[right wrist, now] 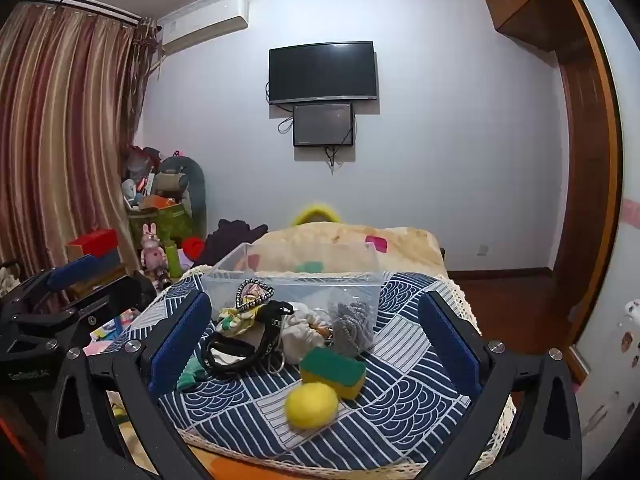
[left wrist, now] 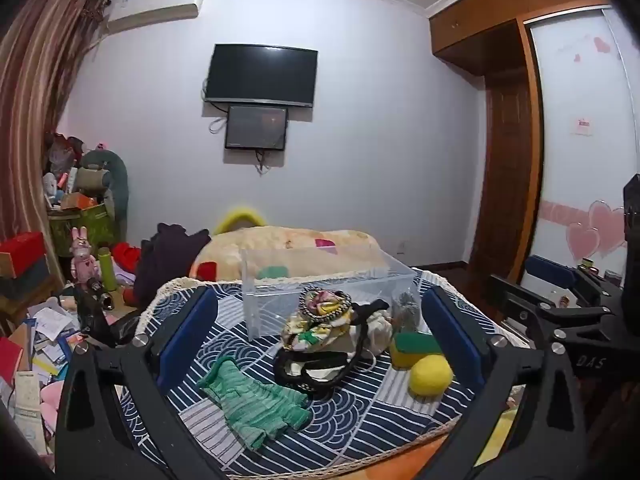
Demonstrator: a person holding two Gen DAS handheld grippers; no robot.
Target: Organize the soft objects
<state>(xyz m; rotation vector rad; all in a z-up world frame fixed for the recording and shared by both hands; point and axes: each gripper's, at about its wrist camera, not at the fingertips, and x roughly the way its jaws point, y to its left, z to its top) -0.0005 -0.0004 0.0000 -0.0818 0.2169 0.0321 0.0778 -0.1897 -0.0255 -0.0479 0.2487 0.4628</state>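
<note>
Peeking out from behind the left pad in the right wrist view, the green glove (right wrist: 191,372) is mostly hidden there; the left wrist view shows it whole (left wrist: 256,400), lying flat on the near left of the blue patterned cloth (left wrist: 360,420). A tangle at the centre, with black straps (right wrist: 240,350), a floral fabric piece (left wrist: 316,320) and a pale pouch (right wrist: 302,336), overlaps too much to separate cleanly. The steel-wool scrubber (right wrist: 352,324) rests against the clear plastic bin (right wrist: 296,276) at the far side. The yellow ball (right wrist: 312,405) looks blurred, just near of the green-and-yellow sponge (right wrist: 334,372). Both the left gripper (left wrist: 320,344) and the right gripper (right wrist: 316,344) stand spread wide, holding and touching nothing.
</note>
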